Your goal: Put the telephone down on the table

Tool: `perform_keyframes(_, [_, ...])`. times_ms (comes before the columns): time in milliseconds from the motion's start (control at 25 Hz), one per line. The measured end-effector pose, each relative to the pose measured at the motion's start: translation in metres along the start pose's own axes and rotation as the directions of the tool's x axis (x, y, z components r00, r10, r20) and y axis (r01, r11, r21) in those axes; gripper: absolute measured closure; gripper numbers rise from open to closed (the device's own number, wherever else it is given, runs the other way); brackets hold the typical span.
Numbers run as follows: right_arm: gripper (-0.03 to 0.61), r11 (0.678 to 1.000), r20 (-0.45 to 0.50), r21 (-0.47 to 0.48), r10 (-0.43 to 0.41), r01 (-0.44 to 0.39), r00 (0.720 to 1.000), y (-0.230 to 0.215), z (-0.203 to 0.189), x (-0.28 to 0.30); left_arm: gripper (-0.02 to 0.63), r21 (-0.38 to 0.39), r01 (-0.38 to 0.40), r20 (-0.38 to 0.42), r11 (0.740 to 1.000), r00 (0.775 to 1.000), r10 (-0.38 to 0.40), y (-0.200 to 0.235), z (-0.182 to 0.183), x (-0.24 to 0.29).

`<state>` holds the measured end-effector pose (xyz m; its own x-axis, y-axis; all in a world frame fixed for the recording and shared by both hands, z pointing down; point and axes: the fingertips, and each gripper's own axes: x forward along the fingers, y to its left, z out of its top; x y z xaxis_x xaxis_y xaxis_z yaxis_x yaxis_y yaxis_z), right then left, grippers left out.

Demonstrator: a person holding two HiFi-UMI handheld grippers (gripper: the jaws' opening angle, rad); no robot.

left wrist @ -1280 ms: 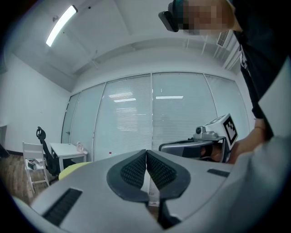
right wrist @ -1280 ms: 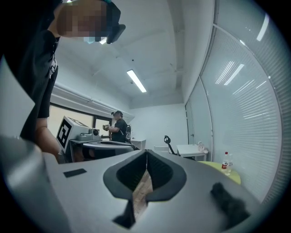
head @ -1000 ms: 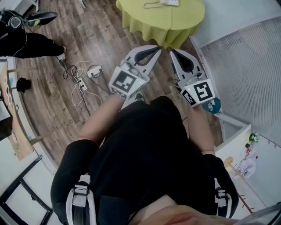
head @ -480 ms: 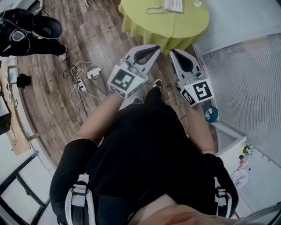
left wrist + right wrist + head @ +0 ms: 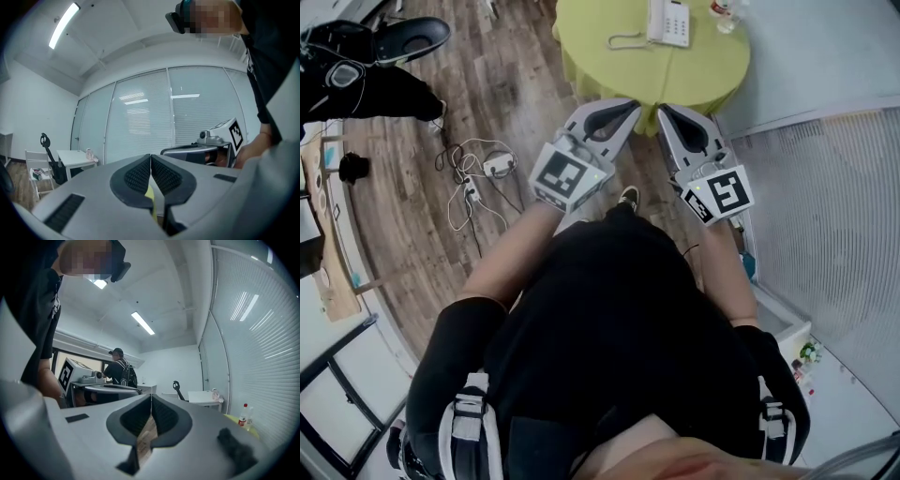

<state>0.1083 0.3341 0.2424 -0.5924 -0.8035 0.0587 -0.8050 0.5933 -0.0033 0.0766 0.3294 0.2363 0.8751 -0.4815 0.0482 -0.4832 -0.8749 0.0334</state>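
Seen from above, my black top fills the near part of the frame, with both forearms reaching out over the wood floor. One shoe [image 5: 628,197] shows just past it. My left gripper [image 5: 635,106] and my right gripper [image 5: 662,110] hang side by side, tips near each other, over the near edge of the round table [image 5: 712,70] in its lime-green cloth. Each pair of jaws is pressed together with nothing between them. A tangle of white cables [image 5: 473,178] lies on the floor to the left. The white telephone [image 5: 668,21] sits on the far part of the table, its cord [image 5: 623,39] curling left, well apart from both grippers. A bottle [image 5: 727,9] stands to its right. At far left is another person in black [image 5: 366,84].
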Motion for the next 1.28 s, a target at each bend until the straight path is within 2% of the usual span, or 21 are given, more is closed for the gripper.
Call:
perform_keyframes(120, [0.561, 1.0, -0.003, -0.016, 0.015, -0.015, 1.0, -0.018, 0.002, 0.001, 0.6, 0.03, -0.011, -0.013, 0.999, 1.0, 0.012, 0.0, 0.002, 0.02])
perform_keyframes(520, [0.561, 0.999, 0.007, -0.008, 0.052, -0.052, 0.999, -0.071, -0.006, -0.007, 0.6, 0.002, -0.062, -0.016, 0.998, 0.998, 0.062, 0.004, -0.002, 0.071])
perform_keyframes(840, [0.561, 0.998, -0.01, -0.005, 0.061, -0.061, 0.998, -0.088, -0.006, 0.001, 0.6, -0.005, -0.074, -0.025, 0.997, 0.997, 0.074, 0.018, 0.0, 0.087])
perform_keyframes(1280, [0.561, 1.0, -0.03, -0.006, 0.0, 0.0, 1.0, -0.13, -0.015, 0.054, 0.6, -0.014, -0.011, -0.017, 1.0, 1.0, 0.011, 0.08, -0.007, 0.126])
